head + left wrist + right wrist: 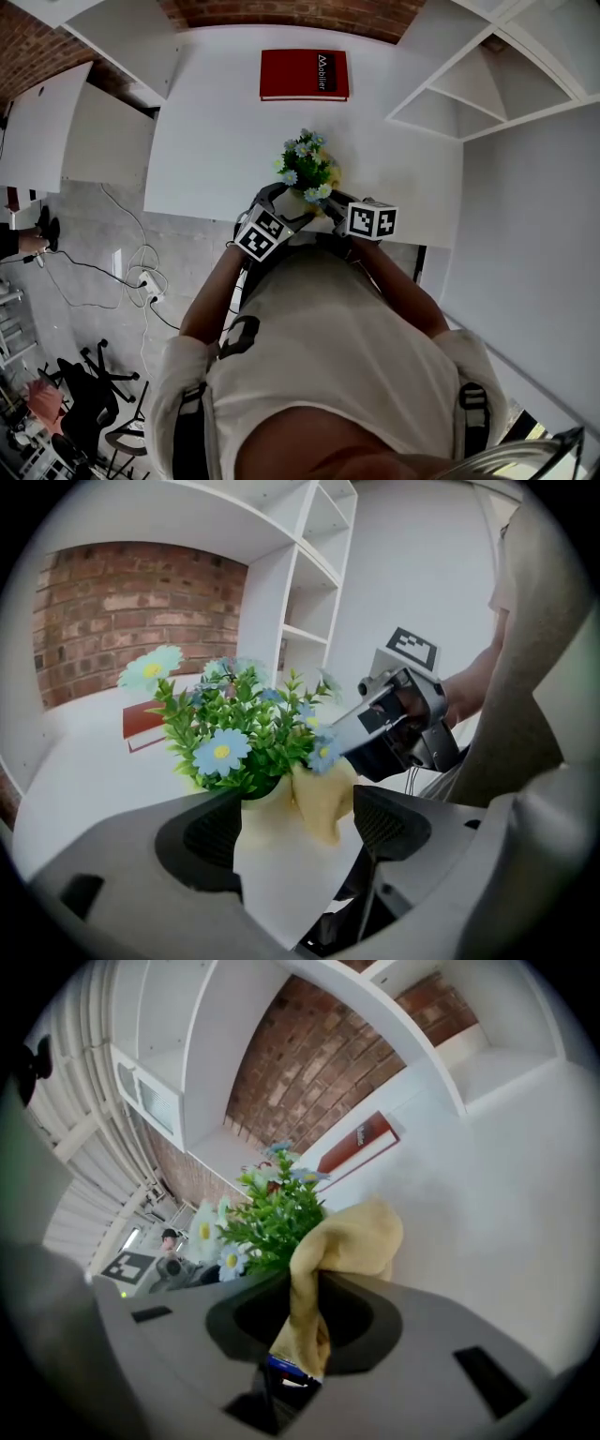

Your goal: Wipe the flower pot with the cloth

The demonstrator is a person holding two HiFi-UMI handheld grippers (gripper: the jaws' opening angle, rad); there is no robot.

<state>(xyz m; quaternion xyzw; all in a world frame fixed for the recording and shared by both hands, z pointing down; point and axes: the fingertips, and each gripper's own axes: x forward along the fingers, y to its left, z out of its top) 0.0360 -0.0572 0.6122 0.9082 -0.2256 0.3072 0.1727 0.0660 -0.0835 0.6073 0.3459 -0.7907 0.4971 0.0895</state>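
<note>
The flower pot (281, 874) is white and holds green leaves with pale blue flowers (306, 165). My left gripper (295, 841) is shut on the pot, one jaw on each side of its wall. In the right gripper view, my right gripper (305, 1312) is shut on a yellow cloth (342, 1241). The cloth bunches up above the jaws, next to the plant (272, 1208). Seen from the left gripper, the cloth (323, 799) lies against the pot's rim on its right side, with the right gripper (403, 728) just behind it. From the head, both grippers meet at the plant near the table's front edge.
A red book (304, 74) lies at the back of the white table (216, 141). White shelves (478, 84) stand to the right and a brick wall lies behind. Cables (141, 277) and chairs are on the floor to the left.
</note>
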